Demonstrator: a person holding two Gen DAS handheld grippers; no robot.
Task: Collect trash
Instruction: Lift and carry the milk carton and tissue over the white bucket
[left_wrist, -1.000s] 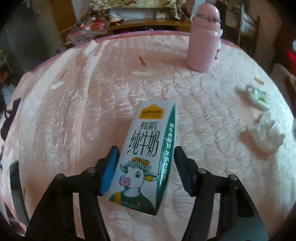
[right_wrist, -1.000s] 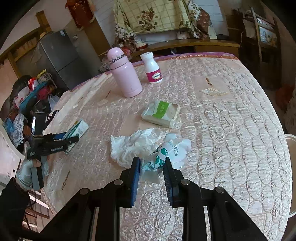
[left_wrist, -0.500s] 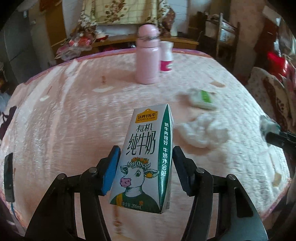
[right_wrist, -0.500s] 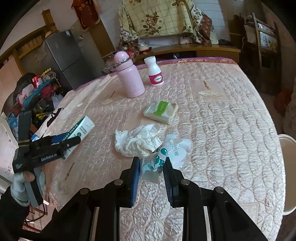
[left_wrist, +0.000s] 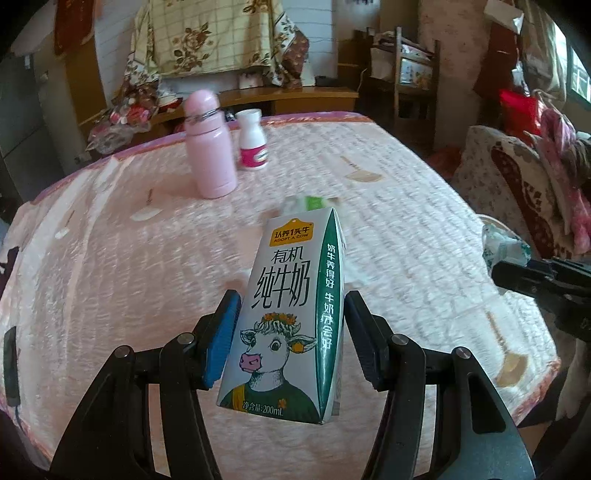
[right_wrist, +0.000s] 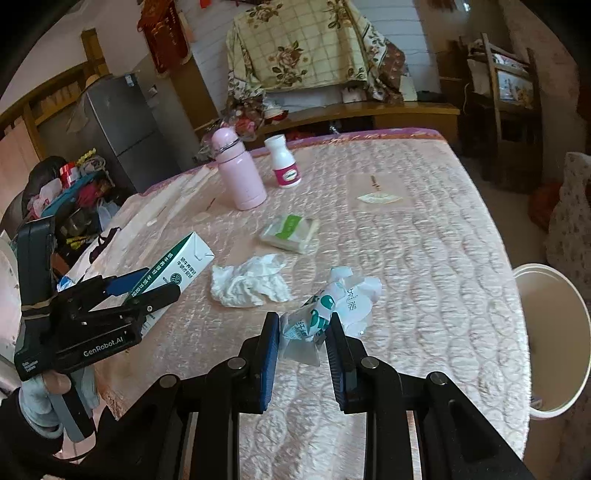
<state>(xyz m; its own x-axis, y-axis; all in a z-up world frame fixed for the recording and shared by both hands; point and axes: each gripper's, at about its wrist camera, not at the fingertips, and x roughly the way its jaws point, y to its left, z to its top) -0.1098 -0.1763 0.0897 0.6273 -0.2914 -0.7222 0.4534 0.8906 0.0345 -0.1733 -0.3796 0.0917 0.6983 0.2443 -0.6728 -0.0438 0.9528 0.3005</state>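
Clamped between the blue-padded fingers of the left gripper (left_wrist: 291, 332) is a white and green milk carton with a cartoon cow printed on it (left_wrist: 286, 314); the carton is held roughly upright, tilted slightly, its lower half between the pads and its gabled top projecting beyond the tips, clear of the pink quilted tablecloth (left_wrist: 110, 258) below. In the right wrist view the same carton (right_wrist: 173, 267) is seen at the left edge of the table, gripped by the left gripper (right_wrist: 147, 290) above the cloth. The right gripper (right_wrist: 301, 332) is closed on a crumpled white and teal plastic wrapper (right_wrist: 332, 306), pinched at its near end between the pads, with the bulk of the wrapper extending past the fingertips. Whether the wrapper's far end touches the cloth cannot be told. A crumpled white tissue (right_wrist: 251, 282) lies on the cloth just left of the wrapper, between the two grippers. Farther back a flat white pack with a green label (right_wrist: 290, 234) lies on the cloth. Beyond it a pink cylindrical flask (right_wrist: 238, 171) and a small white bottle with a pink label (right_wrist: 284, 162) stand upright, near each other. A round white bin (right_wrist: 554, 332) is seen beside the table's right edge, lower than the tabletop.
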